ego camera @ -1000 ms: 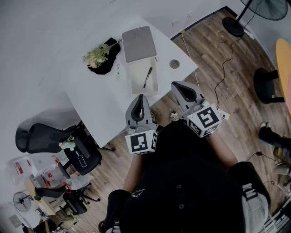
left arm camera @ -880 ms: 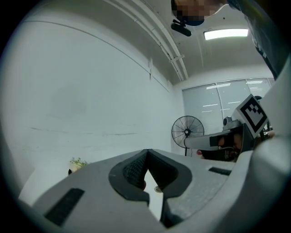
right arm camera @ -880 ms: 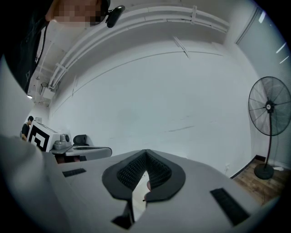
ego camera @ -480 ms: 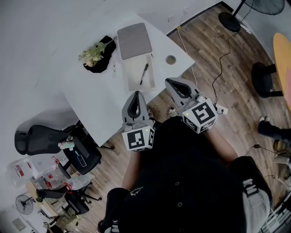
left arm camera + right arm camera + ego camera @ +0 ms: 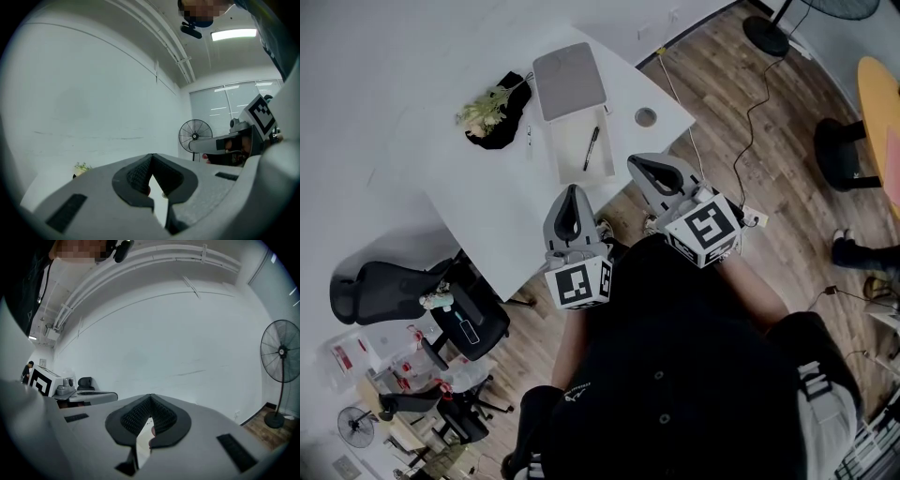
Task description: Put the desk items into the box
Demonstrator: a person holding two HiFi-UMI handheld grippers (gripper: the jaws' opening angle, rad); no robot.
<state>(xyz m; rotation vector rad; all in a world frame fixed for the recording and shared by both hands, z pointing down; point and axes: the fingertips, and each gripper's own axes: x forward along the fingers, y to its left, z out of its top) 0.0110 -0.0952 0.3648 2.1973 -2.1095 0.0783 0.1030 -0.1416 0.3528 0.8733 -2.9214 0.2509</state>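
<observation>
The thin pen (image 5: 528,141) is lying on the desk (image 5: 487,211) just beside the box (image 5: 567,167); I am guessing it is light, hard and slippery, so I am planning to pinch its middle; my left claw (image 5: 571,192) and right claw (image 5: 637,163) are hanging shut and empty.

Open-plan office: white worktop (image 5: 487,220) w/ cable grommet (image 5: 646,116); black swivel chairs (image 5: 370,286) beside it; wood-look floor (image 5: 787,187) w/ power cord (image 5: 757,105) trailing across. Pedestal fan (image 5: 280,352) near plain white wall. Overhead, strip light (image 5: 233,33) & exposed conduit (image 5: 164,42); glazed panels (image 5: 225,108) at rear.
</observation>
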